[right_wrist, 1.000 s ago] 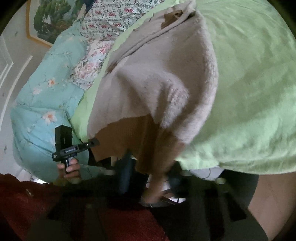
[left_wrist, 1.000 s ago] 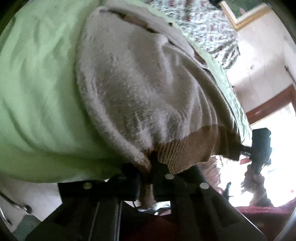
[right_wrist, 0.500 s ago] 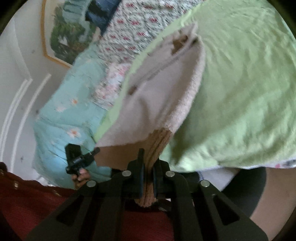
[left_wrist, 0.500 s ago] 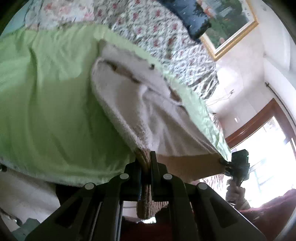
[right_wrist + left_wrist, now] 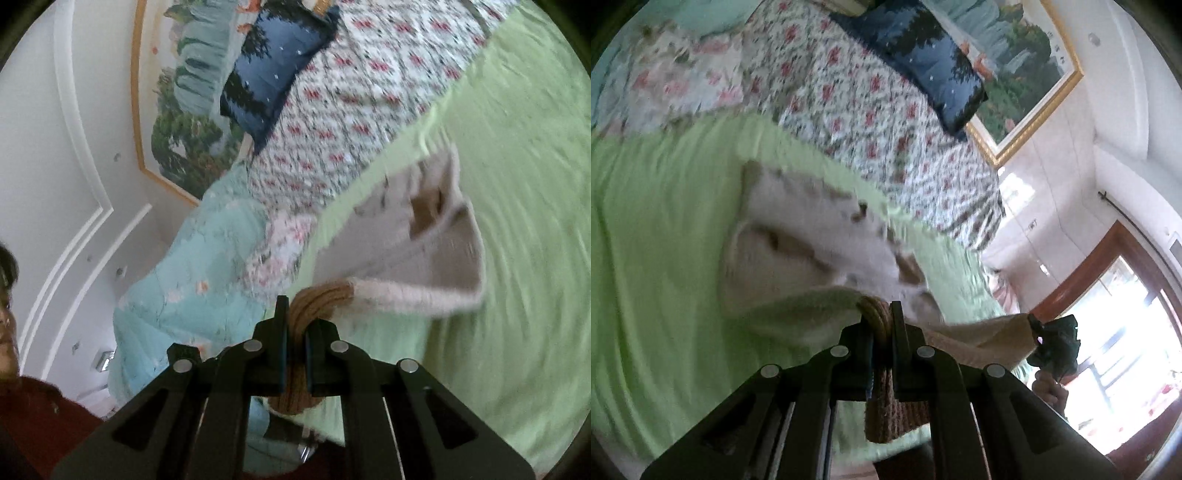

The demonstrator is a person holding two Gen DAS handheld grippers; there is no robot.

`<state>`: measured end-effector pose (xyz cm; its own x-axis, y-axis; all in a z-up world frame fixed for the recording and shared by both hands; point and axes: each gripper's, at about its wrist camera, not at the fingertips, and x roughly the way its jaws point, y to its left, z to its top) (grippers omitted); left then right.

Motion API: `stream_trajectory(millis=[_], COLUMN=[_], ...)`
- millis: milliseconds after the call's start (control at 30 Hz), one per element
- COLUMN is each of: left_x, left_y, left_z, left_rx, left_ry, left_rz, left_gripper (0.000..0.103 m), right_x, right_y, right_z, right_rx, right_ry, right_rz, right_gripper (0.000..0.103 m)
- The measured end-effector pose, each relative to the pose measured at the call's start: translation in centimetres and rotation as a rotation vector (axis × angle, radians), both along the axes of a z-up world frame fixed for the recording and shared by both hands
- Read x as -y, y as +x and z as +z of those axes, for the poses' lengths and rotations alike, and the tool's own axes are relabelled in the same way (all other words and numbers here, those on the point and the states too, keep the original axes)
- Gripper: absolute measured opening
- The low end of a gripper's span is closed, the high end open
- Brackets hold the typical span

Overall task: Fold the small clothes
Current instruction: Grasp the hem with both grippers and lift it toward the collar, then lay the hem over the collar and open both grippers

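Sweater (image 5: pixel 798 236), small and fluffy beige, hangs stretched over the green blanket (image 5: pixel 657 229) on the bed. Its brown ribbed hem (image 5: pixel 882 406) is pinched tight in the left gripper (image 5: pixel 882 325) at one corner. The right gripper (image 5: pixel 295 328) squeezes the other corner of the hem the same way. The far end of the sweater seems to rest on the blanket, but the picture is blurry there. Past the blanket lie a flowered quilt (image 5: pixel 849 96) and a dark blue pillow (image 5: pixel 923 55). A framed painting (image 5: pixel 177 110) hangs on the wall.
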<state>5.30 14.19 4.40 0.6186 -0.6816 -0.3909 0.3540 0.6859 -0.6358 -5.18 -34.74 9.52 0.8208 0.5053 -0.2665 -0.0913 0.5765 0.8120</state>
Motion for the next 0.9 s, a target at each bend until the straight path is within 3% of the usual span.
stream_trajectory(millis=[200,433,600,700,900], left_x=[1.3,2.7,3.2,3.2,3.8], left_y=[8.2,18.8,24.6,27.5,30.3], left_z=[3.0,3.2,1.2,-1.7,-6.5], left_rx=[0.052,-0.009,-0.081,-0.146,-0.238], left_ry=[0.034,0.05,0.063,0.086,0.16], left_rz=[0.061,0.119,0.148,0.166,0.175], left_gripper=[0.005,0.005,0.005,0.005,0.007], right_x=[2.2,4.8,6.4,7.1,8.0], right_y=[8.3,19.2,25.4,27.8,29.9], right_z=[0.0,-2.1,-5.0,-7.3,-12.3], right_rx=[-0.049,-0.151,-0.237,-0.295,-0.438], right_ry=[-0.081,-0.16,-0.191,-0.192,-0.195], right_rz=[-0.04,-0.082,-0.108,-0.117,-0.154], right_gripper=[0.008,0.008,0.008,0.008,0.01])
